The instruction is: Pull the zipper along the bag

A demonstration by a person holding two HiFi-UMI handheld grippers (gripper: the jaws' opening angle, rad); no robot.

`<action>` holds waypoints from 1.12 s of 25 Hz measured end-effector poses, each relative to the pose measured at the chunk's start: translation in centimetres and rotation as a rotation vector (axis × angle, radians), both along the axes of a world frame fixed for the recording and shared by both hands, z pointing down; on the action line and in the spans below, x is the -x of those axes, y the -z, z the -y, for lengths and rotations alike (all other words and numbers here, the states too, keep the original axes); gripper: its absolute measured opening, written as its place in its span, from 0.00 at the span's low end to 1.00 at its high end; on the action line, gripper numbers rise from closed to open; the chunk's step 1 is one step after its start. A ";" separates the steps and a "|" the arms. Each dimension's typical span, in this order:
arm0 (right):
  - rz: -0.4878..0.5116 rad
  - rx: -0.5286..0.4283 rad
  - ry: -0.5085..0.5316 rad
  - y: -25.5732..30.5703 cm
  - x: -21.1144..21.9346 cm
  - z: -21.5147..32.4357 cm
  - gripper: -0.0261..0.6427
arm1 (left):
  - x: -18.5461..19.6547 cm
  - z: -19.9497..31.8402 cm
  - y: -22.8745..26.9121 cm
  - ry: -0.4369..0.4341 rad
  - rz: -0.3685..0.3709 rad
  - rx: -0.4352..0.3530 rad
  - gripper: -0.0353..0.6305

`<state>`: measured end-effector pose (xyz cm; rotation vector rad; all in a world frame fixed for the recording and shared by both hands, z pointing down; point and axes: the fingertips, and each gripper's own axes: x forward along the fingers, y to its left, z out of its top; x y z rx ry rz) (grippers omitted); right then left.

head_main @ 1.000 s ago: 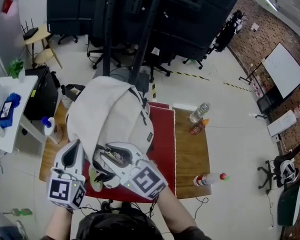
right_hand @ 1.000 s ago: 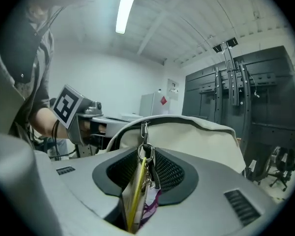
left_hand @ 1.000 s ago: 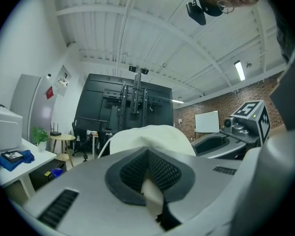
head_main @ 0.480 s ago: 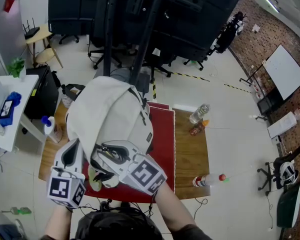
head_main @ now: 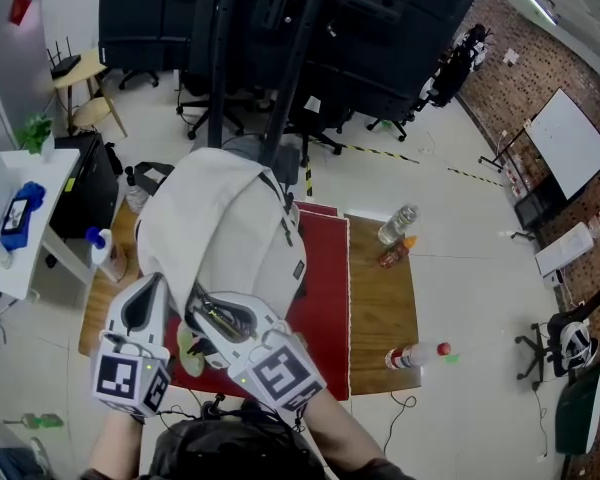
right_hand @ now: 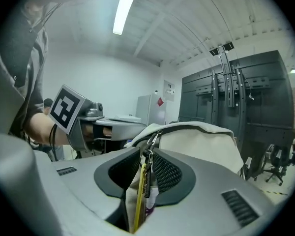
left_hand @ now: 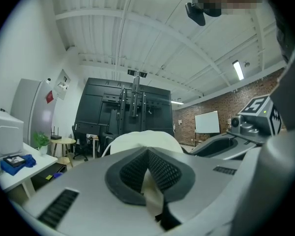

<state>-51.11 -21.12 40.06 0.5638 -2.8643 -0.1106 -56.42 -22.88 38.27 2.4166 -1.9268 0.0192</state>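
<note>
A cream backpack point(head_main: 220, 238) stands on a red mat point(head_main: 325, 298), its zipper opening facing me. My left gripper point(head_main: 147, 293) is at the bag's near left edge, shut on a fold of cream bag fabric point(left_hand: 150, 191). My right gripper point(head_main: 218, 320) is at the bag's near opening. Its jaws are closing, and in the right gripper view point(right_hand: 143, 173) the metal zipper pull point(right_hand: 147, 163) and a yellow strip point(right_hand: 137, 200) sit pinched between the pads. The bag's top point(right_hand: 201, 141) rises beyond the jaws.
The mat lies on a wooden table point(head_main: 385, 308). A clear bottle point(head_main: 398, 226) and a small item lie at its far right, and another bottle point(head_main: 412, 358) lies near the right front. A white side table point(head_main: 20, 238) stands at left. Black frames and office chairs stand beyond.
My right gripper has drawn slightly back toward me and to the left at the bag's opening. The left gripper and the bag have hardly moved.
</note>
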 end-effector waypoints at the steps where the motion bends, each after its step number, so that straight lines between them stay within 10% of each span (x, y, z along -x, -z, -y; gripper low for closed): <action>1: 0.005 0.015 0.006 -0.2 0.0 -0.2 0.20 | -0.1 -0.2 0.1 -0.002 0.003 -0.001 0.09; 13: 0.114 0.185 0.017 -0.3 -0.7 -1.3 0.12 | -1.4 -2.3 0.9 -0.020 0.017 -0.007 0.09; 19: 0.074 0.115 -0.008 0.4 -0.5 -2.5 0.12 | -4.0 -2.3 2.3 -0.162 0.063 0.079 0.10; 28: 0.036 0.040 -0.048 1.2 -1.0 -3.6 0.12 | -6.7 0.8 1.5 -0.291 0.281 0.205 0.34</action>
